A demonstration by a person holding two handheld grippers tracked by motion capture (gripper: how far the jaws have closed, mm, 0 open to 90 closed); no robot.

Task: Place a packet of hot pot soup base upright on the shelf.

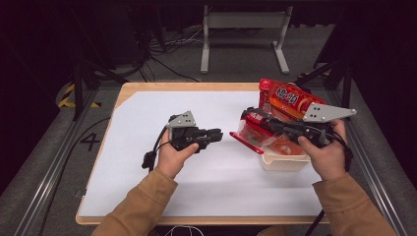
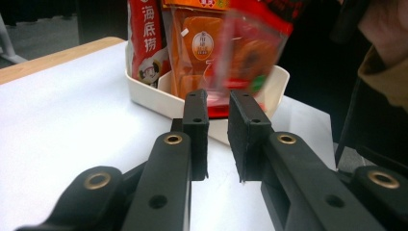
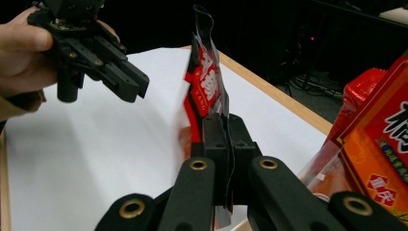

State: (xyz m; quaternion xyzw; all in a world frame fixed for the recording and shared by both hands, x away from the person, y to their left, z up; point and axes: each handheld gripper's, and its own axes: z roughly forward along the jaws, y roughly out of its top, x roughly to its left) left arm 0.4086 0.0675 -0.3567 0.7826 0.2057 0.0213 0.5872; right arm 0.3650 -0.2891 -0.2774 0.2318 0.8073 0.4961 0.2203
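Note:
My right gripper [image 1: 263,122] is shut on the edge of a red and clear snack packet [image 1: 253,133], which it holds up above the left end of a white tray [image 1: 282,162]. In the right gripper view the jaws [image 3: 226,139] pinch the packet [image 3: 204,82], and it stands up between them. Left of the packet my left gripper [image 1: 212,135] hovers over the white table cover, pointing right at it. Its jaws [image 2: 219,137] stand a little apart with nothing between them. From the left gripper view the held packet [image 2: 250,53] looks blurred in front of the tray [image 2: 144,91].
Several packets stand in the tray: a large orange-red one [image 1: 290,101] at the back, a red one with white lettering [image 2: 146,38], and an orange one [image 2: 202,48]. The white cover [image 1: 147,147] spreads over the wooden table. A metal frame [image 1: 243,29] stands on the floor beyond.

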